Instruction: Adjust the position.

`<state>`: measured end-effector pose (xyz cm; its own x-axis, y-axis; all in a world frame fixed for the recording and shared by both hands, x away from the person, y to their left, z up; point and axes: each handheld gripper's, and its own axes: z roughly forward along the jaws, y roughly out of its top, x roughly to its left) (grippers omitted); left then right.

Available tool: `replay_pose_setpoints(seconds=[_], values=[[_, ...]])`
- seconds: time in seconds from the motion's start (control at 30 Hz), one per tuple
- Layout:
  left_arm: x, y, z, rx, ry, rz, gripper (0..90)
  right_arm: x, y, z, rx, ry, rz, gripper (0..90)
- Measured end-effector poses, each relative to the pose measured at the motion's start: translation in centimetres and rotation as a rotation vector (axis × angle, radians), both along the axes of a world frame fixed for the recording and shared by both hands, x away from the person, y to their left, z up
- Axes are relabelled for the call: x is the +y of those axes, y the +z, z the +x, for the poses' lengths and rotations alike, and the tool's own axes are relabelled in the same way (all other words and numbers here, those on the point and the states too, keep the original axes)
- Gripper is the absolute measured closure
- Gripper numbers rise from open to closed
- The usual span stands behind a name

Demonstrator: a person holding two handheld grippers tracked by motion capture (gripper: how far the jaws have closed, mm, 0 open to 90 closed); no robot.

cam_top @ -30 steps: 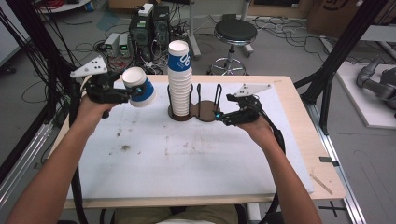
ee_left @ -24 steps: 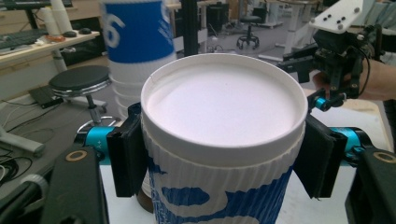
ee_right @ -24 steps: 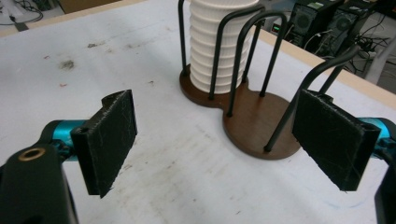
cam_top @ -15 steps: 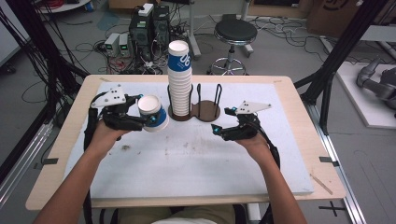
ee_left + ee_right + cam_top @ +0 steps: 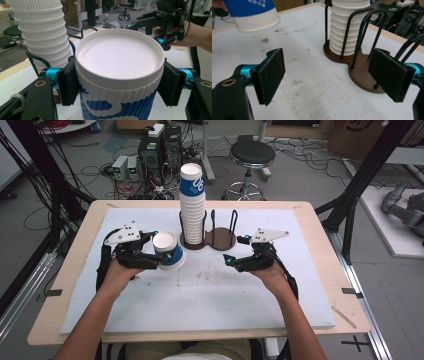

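1. My left tongs had carried the blue-and-white cup down and toward me over the last second, from beside the top half of the stack to the left centre of the frame, low over the worktop. Its pads were pinching the cup's ribbed wall on both sides, just under the white end turned toward the camera.
2. The cup was tilted, clear of the stack of cups in the wire holder; I could not tell whether it touched the worktop.
3. My right tongs had pulled back from the holder toward the lower right and hung spread, pinching nothing; in the right gripper view the holder's wooden base lay between its pads.
4. I judged one cup freed from the stack, with setting it down the likely next step.
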<state>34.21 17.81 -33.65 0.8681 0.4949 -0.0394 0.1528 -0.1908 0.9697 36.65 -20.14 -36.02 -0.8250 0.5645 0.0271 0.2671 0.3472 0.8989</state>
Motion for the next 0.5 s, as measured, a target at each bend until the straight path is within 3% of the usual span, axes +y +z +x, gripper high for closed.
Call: replay_pose_setpoints(seconds=[0.5], values=[[-0.24,-0.47,-0.12,0.029,-0.004,-0.014,29.1,0.51,0.29,-0.87,-0.007,0.064,0.054,14.6]])
